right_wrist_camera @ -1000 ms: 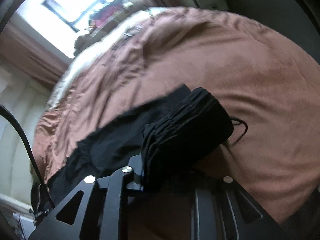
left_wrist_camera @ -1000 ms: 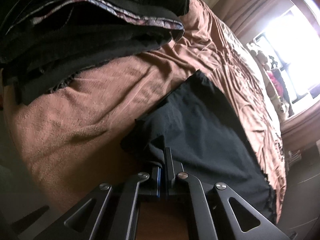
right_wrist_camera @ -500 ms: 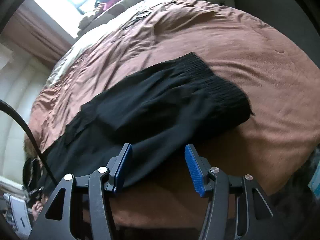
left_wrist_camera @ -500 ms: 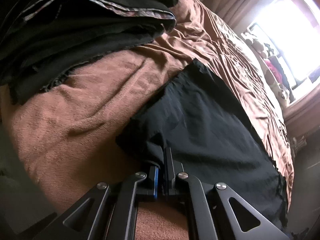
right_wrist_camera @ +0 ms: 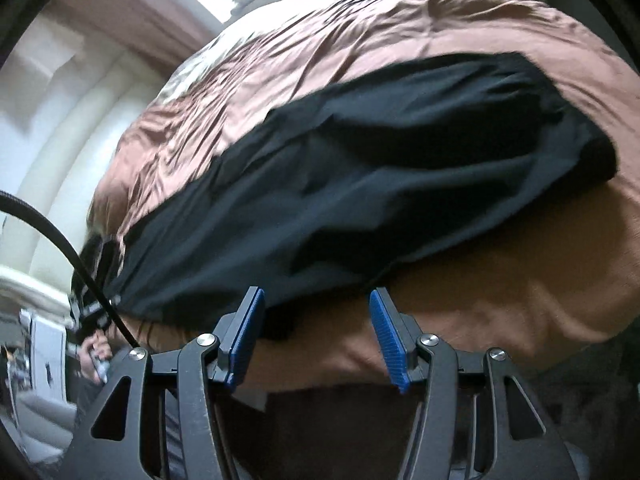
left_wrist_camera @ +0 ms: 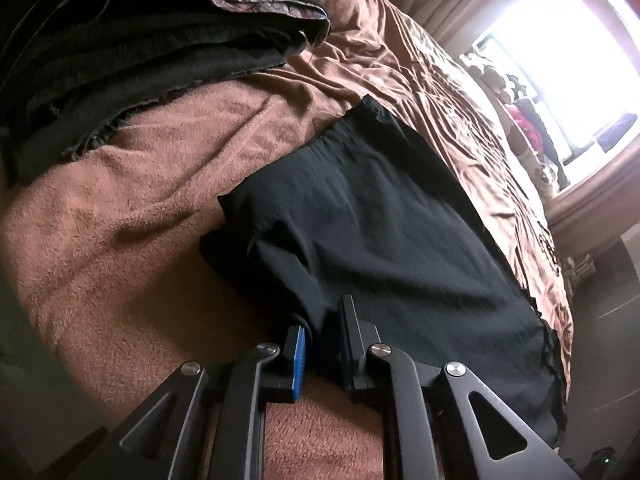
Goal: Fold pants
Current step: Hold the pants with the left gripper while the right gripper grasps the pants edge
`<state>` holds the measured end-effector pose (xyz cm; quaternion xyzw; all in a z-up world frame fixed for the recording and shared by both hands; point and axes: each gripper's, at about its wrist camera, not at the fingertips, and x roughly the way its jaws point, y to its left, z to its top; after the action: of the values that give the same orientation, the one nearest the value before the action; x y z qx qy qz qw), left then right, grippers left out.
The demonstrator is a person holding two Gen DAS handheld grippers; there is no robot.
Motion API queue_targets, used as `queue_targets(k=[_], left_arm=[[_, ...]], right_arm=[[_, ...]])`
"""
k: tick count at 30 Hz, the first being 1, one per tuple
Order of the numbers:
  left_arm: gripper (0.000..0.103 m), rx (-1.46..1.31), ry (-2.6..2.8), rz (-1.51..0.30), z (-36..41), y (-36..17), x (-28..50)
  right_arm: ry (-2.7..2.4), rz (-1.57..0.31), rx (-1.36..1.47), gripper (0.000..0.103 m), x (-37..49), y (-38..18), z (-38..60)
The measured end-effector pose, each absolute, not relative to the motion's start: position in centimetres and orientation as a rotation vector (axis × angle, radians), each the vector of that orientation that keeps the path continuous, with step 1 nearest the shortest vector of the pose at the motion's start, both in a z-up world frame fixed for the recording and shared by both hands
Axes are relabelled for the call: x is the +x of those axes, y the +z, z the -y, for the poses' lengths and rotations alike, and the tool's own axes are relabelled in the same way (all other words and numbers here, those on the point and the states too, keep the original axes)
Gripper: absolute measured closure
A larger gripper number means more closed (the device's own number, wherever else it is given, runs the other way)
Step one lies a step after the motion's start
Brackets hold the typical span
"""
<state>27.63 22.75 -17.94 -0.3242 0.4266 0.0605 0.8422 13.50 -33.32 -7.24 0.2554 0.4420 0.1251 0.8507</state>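
Black pants (left_wrist_camera: 380, 216) folded, edge hidden between left gripper (left_wrist_camera: 322, 344) fingers

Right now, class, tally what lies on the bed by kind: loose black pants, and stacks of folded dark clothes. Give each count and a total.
Black pants: 1
Stack of folded dark clothes: 1
Total: 2
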Motion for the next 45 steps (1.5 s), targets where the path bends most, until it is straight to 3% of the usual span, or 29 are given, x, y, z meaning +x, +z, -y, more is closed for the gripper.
queue_targets(k=[6, 10, 16, 18, 27, 34, 45], left_arm=[[0.085, -0.675, 0.115, -0.897, -22.5, -18.1, 27.5], [0.085, -0.694, 0.106, -0.893, -22.8, -18.3, 27.6], [0.085, -0.716, 0.094, -0.882, -23.2, -18.6, 27.6], [0.085, -0.730, 0.092, -0.878, -23.4, -18.7, 27.7], [0.085, -0.738, 0.090, -0.865, -23.7, -18.8, 28.0], [0.085, -0.774, 0.084, -0.866, -24.2, -18.8, 27.5], [0.084, -0.922, 0.046, -0.834, -25.0, -19.4, 25.8]], right_arm=[[0.312, -0.982, 0.521, 0.051, 15.2, -9.7, 31.1], [0.296, -1.017, 0.490, 0.068, 16.6, -10.9, 30.3], [0.347, -0.988, 0.617, 0.069, 17.3, -12.0, 31.2], [0.344, -0.999, 0.629, 0.101, 17.2, -12.3, 31.6], [0.342, -0.975, 0.626, 0.103, 13.0, -10.5, 31.1], [0.271, -1.070, 0.601, 0.101, 13.2, -12.4, 29.9], [0.283, -0.959, 0.418, 0.100, 11.5, -7.6, 26.9]])
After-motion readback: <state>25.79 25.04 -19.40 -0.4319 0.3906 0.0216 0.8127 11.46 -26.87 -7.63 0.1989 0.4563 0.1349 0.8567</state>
